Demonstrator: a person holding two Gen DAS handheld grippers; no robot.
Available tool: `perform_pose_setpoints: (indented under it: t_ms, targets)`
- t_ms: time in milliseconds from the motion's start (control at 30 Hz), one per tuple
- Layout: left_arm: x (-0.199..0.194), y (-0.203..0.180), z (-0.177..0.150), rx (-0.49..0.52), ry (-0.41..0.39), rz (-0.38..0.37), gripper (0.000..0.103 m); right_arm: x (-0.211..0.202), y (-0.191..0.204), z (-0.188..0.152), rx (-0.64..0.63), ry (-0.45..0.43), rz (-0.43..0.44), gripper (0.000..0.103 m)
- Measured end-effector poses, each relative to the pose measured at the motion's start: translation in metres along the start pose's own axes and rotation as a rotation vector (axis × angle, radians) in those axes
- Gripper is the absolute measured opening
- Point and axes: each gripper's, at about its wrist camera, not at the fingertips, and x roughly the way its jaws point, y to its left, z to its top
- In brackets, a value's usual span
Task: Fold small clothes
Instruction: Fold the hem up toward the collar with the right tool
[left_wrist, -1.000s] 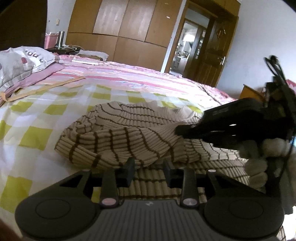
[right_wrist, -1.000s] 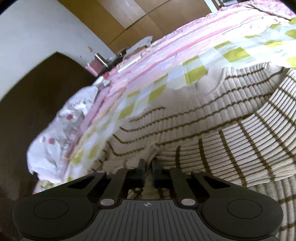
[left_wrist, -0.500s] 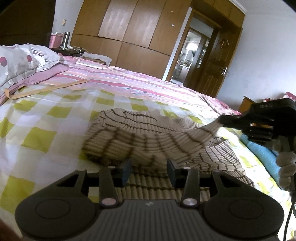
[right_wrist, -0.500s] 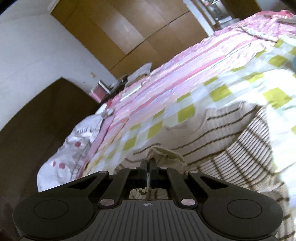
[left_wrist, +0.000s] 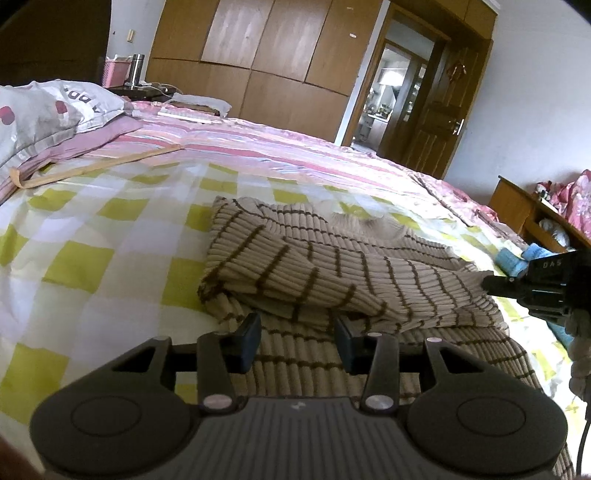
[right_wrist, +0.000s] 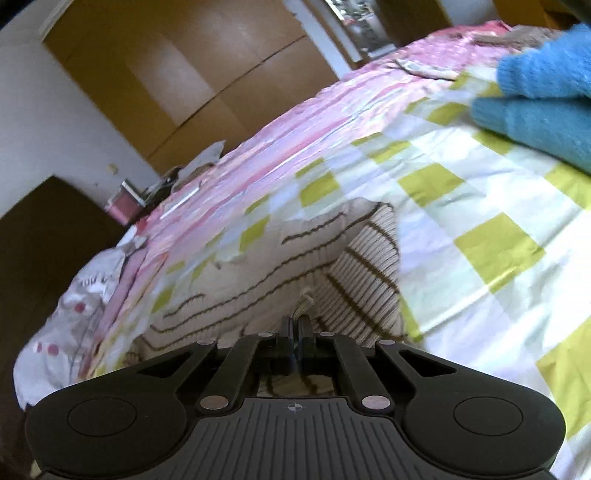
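Left hand-held gripper (left_wrist: 297, 338): jaws partway apart, nothing pinched btwn them; fingertips hover low over near edge of striped sweater (left_wrist: 332, 280), w/ ribbed fabric showing in the gap but pads (left_wrist: 251, 332) not pressing it. Right hand-held gripper (right_wrist: 295, 326): jaws fully closed, clamped on thin bit of sweater's fabric at its tip; in left wrist view seen far right (left_wrist: 495, 286), pulling a folded-over flap taut toward that side.

Sweater: beige knit, brown stripes, spread on bed (left_wrist: 92, 240) directly ahead of left hand-held gripper, just beyond fingertips. Top layer doubled over lower layer; fold edge runs ahead-left to right, lower ribbed layer sticking out under and past left fingertips. From right hand-held gripper's view, sweater (right_wrist: 314, 258) fans out ahead & left of closed tips; ribbed panel ahead-right.

Bed cover: yellow-green/white check near, pink stripe farther off. Blue knit item (right_wrist: 543, 92) far ahead-right of right hand-held gripper, well apart from sweater; also seen at right edge in left wrist view (left_wrist: 511, 258), behind right hand-held gripper. Pillow (left_wrist: 48, 107) w/ red spots far ahead-left of left hand-held gripper. Wooden wardrobe (left_wrist: 277, 62) & open doorway (left_wrist: 391, 92) beyond bed. Gloved hand (left_wrist: 580, 339) partly visible under right hand-held gripper. Right view somewhat motion-blurred.
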Motion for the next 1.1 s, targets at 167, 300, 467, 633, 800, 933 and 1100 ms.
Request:
perform_pose_setpoints:
  t_ms: [167,300,467,633,800,933,1100]
  targets:
    - [0.0,0.005,0.001,-0.022,-0.007,0.021,0.048,-0.01,0.006,0.009,0.015,-0.021,0.04,0.003]
    - [0.001,0.008,0.001,-0.028,-0.013,0.038,0.048,-0.023,0.016,0.017,0.047,-0.021,0.086,0.003]
    - [-0.001,0.008,0.002,-0.031,-0.029,0.051,0.048,-0.042,0.024,0.021,0.001,-0.097,0.102,0.003]
    - [0.004,0.01,0.001,-0.04,-0.017,0.079,0.048,-0.018,0.012,0.007,-0.068,-0.029,-0.049,0.003]
    - [0.007,0.012,0.0,-0.042,0.0,0.093,0.048,-0.009,-0.004,0.0,-0.044,-0.003,-0.089,0.003]
    - [0.009,0.01,-0.001,-0.032,0.002,0.099,0.048,-0.01,0.0,0.005,-0.06,-0.007,-0.069,0.003]
    - [0.007,0.01,-0.001,-0.036,-0.009,0.095,0.048,-0.021,0.016,0.014,-0.064,-0.046,0.012,0.003]
